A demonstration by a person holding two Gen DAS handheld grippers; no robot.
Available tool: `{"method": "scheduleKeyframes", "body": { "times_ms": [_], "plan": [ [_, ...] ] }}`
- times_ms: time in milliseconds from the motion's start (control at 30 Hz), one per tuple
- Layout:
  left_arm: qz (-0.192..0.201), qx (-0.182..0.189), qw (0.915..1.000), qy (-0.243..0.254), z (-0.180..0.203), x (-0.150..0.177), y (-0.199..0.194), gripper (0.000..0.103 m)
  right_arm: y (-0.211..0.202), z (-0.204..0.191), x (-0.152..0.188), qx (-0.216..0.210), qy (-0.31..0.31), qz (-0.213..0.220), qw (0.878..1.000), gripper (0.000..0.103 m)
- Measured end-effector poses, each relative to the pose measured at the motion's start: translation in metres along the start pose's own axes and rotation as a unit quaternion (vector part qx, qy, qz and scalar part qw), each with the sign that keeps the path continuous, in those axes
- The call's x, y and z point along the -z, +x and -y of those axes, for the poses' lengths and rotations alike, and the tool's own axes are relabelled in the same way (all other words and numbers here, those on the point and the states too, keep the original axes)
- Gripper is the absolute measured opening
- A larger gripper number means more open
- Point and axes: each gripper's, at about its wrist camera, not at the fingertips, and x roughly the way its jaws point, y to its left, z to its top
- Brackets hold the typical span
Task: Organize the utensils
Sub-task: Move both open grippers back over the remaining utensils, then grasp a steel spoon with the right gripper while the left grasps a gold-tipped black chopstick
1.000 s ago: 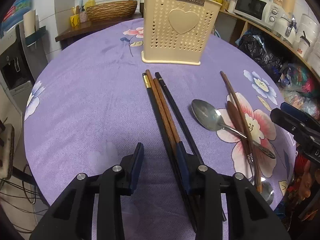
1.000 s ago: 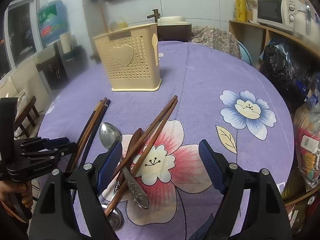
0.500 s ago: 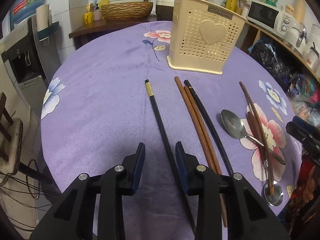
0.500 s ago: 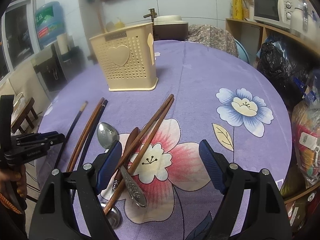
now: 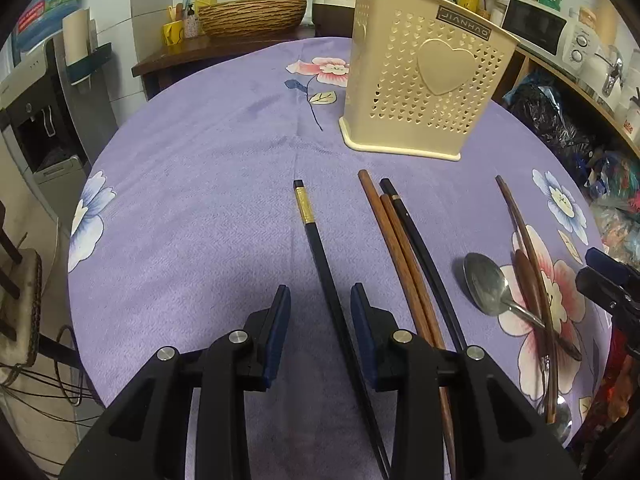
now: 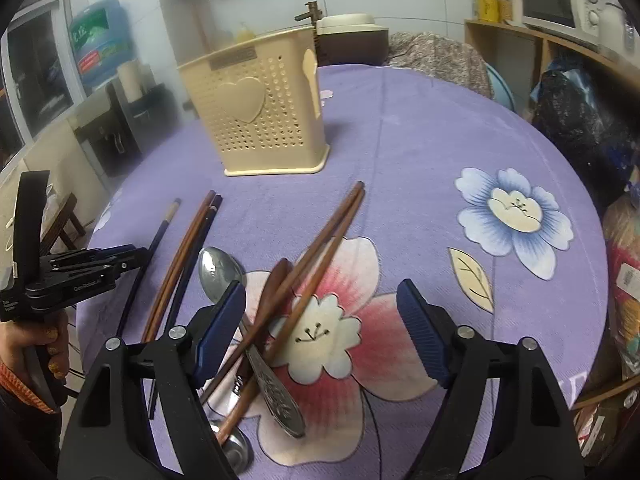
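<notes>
Hardly anything is sorted yet, as far as I can judge: the cream perforated utensil holder [image 5: 424,80] stands upright at the far side of the purple floral tablecloth [image 5: 192,184], and the only thing that may be in it is a dark handle tip poking above its rim. The left gripper [image 5: 320,312] hangs low with its jaws partly open astride 1 black chopstick with a gold band [image 5: 316,240]; the chopstick passes just beside the right-hand pad and I cannot tell if it touches. Beside it lie 2 brown chopsticks [image 5: 394,240] and another black chopstick [image 5: 420,244]. The right gripper [image 6: 320,320] is closing, still wide, over the crossed pile: a steel spoon [image 6: 218,268], a wooden spoon [image 6: 276,284], 2 more brown chopsticks [image 6: 332,232]. Nothing is lifted.
</notes>
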Motion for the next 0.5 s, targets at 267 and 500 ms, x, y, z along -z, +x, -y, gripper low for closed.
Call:
{"method": "scheduleKeyframes", "body": {
  "times_ms": [267,500],
  "plan": [
    [-0.001,0.006,1.0000,-0.003,-0.002,-0.001,0.002,0.032,0.022,-0.058,-0.013,-0.100,-0.130,-0.032,0.986,0.065],
    [-0.001,0.012,0.9999,-0.012,-0.007,0.002,0.000,0.032,0.057,-0.078,-0.017,-0.087,-0.190,-0.085,0.974,0.065]
  ]
}}
